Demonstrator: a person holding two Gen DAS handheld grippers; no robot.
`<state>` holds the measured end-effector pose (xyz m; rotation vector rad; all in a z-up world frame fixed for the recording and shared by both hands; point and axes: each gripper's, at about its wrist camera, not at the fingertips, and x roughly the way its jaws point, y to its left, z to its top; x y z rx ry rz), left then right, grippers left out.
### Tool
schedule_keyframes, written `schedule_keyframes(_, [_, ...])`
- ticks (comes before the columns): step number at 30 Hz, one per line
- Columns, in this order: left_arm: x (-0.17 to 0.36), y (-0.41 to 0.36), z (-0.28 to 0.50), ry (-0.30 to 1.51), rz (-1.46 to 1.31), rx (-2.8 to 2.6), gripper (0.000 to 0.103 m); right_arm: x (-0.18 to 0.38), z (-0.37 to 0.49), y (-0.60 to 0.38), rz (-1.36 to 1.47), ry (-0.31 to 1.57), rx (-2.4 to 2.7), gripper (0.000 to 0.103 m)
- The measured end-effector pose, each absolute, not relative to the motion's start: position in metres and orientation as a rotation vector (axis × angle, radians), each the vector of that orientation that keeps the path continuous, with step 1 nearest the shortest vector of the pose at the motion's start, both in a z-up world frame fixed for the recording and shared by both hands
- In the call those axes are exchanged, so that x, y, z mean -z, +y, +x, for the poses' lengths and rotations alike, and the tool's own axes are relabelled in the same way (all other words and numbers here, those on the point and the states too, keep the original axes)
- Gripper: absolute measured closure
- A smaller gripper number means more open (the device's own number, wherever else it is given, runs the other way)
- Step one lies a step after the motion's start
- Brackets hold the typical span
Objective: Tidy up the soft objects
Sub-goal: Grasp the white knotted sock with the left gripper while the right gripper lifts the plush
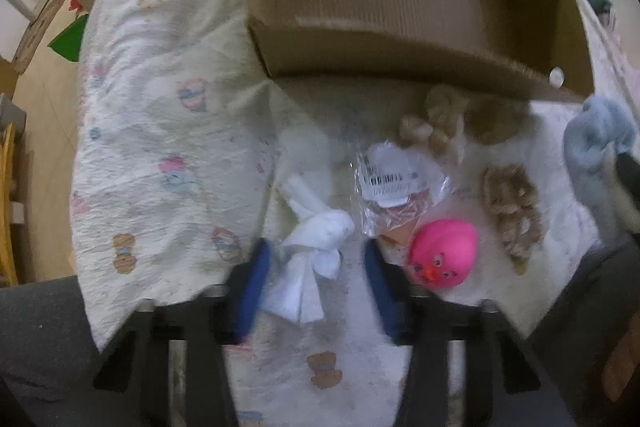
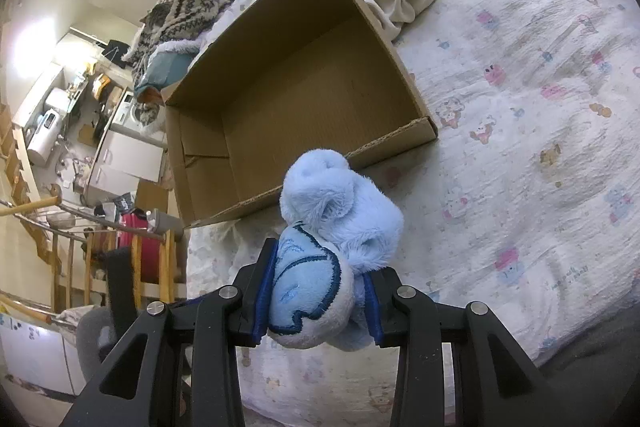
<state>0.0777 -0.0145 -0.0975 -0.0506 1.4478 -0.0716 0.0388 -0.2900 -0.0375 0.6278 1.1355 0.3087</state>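
So far nothing has been put away: the cardboard box on the bed is bare inside. The right tongs are clamped on a blue plush toy, held just short of the box's near wall. The left tongs stand wide and straddle a knotted white cloth lying on the bed. A pink duck, a labelled plastic packet and tan curly pieces lie loose nearby, so I judge nearly all the sorting remains.
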Motion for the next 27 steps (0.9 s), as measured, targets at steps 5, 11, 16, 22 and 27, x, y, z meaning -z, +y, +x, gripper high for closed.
schedule_keyframes(5, [0.096,-0.016,0.073,1.422,-0.053,0.071,0.088,0.037,0.038,-0.291,0.623,1.135,-0.309,0.063])
schedule_keyframes(11, [0.083,-0.002,0.061,1.382,-0.062,0.014,0.089,0.038,0.038,-0.291,0.623,1.136,-0.308,0.063])
schedule_keyframes(16, [0.077,0.010,0.052,1.348,-0.064,-0.060,0.089,0.033,0.036,-0.286,0.589,1.131,-0.310,0.063])
schedule_keyframes(22, [0.058,0.019,0.048,1.284,-0.075,-0.093,0.089,0.019,0.030,-0.283,0.569,1.108,-0.313,0.063])
schedule_keyframes(27, [0.031,0.017,0.038,1.219,-0.041,-0.082,0.089,0.001,0.028,-0.283,0.567,1.080,-0.325,0.063])
